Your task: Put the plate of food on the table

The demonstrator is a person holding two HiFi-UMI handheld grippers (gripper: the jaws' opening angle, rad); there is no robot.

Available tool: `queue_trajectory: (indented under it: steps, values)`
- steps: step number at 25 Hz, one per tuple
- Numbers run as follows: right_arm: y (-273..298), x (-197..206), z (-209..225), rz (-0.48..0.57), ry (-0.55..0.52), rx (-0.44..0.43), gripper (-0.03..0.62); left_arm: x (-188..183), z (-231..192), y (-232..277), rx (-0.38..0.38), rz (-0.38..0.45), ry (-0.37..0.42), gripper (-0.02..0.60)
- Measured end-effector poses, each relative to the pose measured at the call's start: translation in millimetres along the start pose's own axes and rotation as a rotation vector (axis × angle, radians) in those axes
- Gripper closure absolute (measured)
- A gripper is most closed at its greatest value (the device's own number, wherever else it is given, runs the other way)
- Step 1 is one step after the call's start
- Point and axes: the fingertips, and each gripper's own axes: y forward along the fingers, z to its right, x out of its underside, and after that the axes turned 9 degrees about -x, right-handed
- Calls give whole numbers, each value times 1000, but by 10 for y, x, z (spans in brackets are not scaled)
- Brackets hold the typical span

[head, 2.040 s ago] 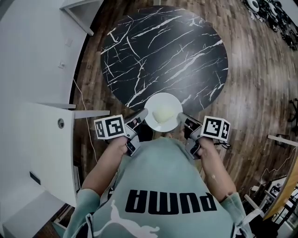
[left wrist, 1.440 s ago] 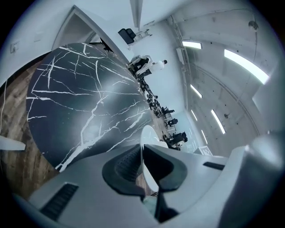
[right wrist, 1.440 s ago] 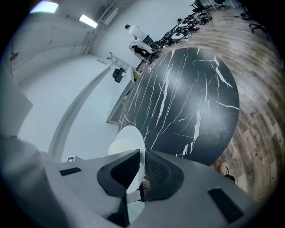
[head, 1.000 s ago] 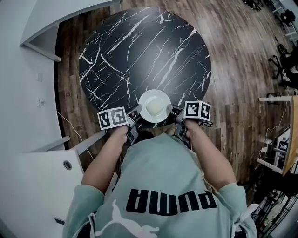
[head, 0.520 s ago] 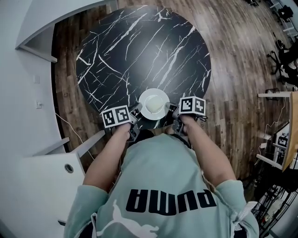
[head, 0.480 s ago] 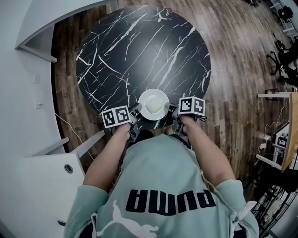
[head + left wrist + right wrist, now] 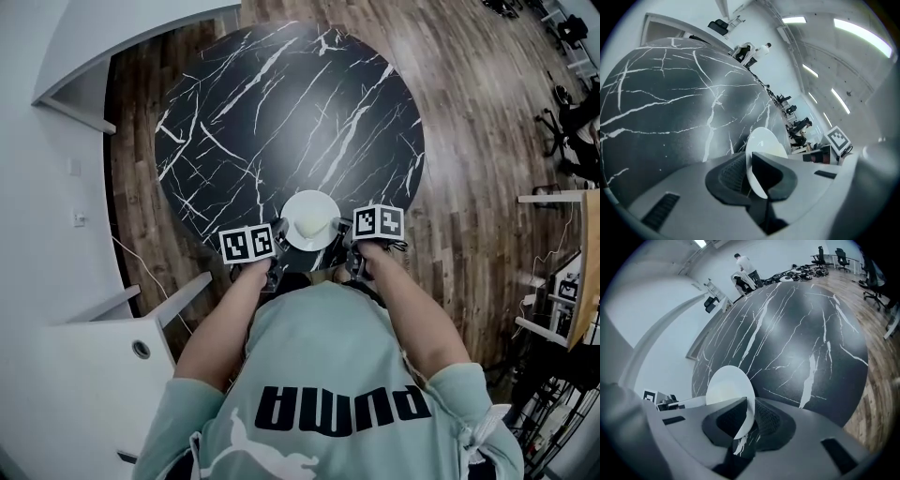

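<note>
Head view: left gripper (image 7: 278, 231), right gripper (image 7: 343, 231) pinch opposite plate (image 7: 310, 199) rims.

A round desk (image 7: 281, 122) with a black top veined in white stands on a dark wooden plank floor (image 7: 469, 159). A white wall (image 7: 47, 169) curves along the left side of the room. At the lower left a white cabinet (image 7: 84, 375) juts out, and a thin cable (image 7: 131, 267) trails over the floor just beside it. Black office chairs (image 7: 562, 108) stand at the far right, near a light wood-topped bench (image 7: 589, 281). Long light strips (image 7: 860, 35) glow on the pale ceiling overhead, giving even, cool light.
</note>
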Motion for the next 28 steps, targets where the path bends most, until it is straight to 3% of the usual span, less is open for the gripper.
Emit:
queue_trajectory:
  steps: [10,16,19,21,28]
  values:
    - [70,-34,107,-41,-45,51,554,-1,-37,130,-59,-29,111,540]
    - [-44,-242,129,14,-107,86,554,-97,-81,76,-98,7,156,528]
    - [-197,-384,157,69,-153,111,554,-163,-171,-14,-149,58,158,536]
    - [-333,-440,101,99,-207,123,554,-200,-221,-122,-182,110,150,574]
    - [-775,-363,-518,182,-573,52,576,-335,17,-664,-213,340,156,575]
